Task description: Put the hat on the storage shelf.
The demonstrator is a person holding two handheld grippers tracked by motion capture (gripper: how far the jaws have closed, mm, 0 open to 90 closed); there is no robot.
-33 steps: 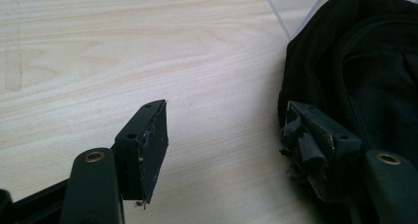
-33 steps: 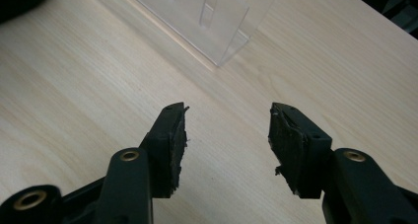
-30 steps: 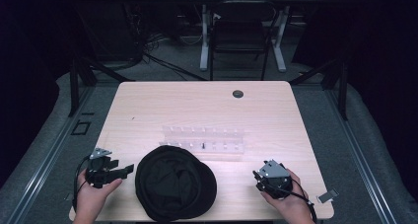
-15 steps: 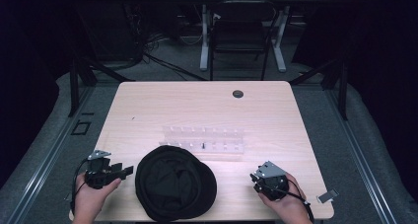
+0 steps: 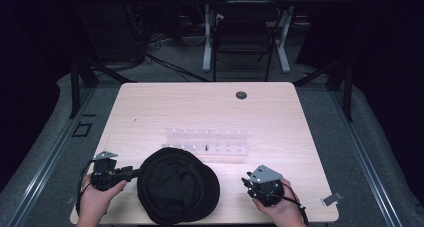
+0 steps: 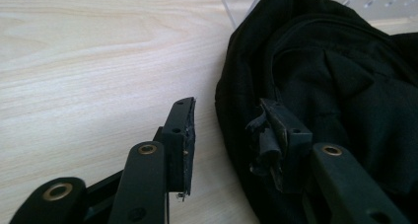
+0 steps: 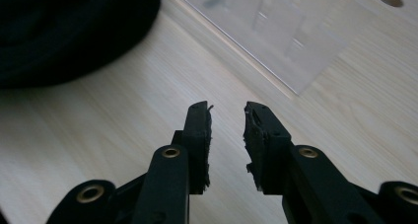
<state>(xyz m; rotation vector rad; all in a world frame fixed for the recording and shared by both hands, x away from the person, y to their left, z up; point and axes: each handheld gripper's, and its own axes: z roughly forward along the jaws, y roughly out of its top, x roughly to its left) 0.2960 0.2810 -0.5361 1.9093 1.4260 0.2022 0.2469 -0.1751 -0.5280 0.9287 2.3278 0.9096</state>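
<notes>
Your left claw (image 5: 131,173) sits at the near left of the pale wooden desk (image 5: 200,107), pointing right at the floppy black fabric cap (image 5: 178,184), which lies at the near middle of the desk, between your two hands. In the left gripper view this claw (image 6: 224,135) has just been closing, yet its jaws are partly apart: one is over bare wood just beside the cap's edge, the other lies over the dark cloth, so the rim of the cap (image 6: 320,86) sits between them. The pads do not yet press on it from both sides.

Your right claw (image 5: 247,182) is at the near right, well apart from the cap, with your hand behind it at the desk's near edge. In the right gripper view its jaws have also just been closing and now stand a narrow gap apart, with nothing between them: this claw (image 7: 227,116) is over bare wood. The cap (image 7: 74,31) shows at that view's upper left.

Just beyond the cap, toward the far side, lies the clear plastic compartment tray (image 5: 207,141). A small round dark grommet hole (image 5: 241,94) sits near the desk's far edge.
</notes>
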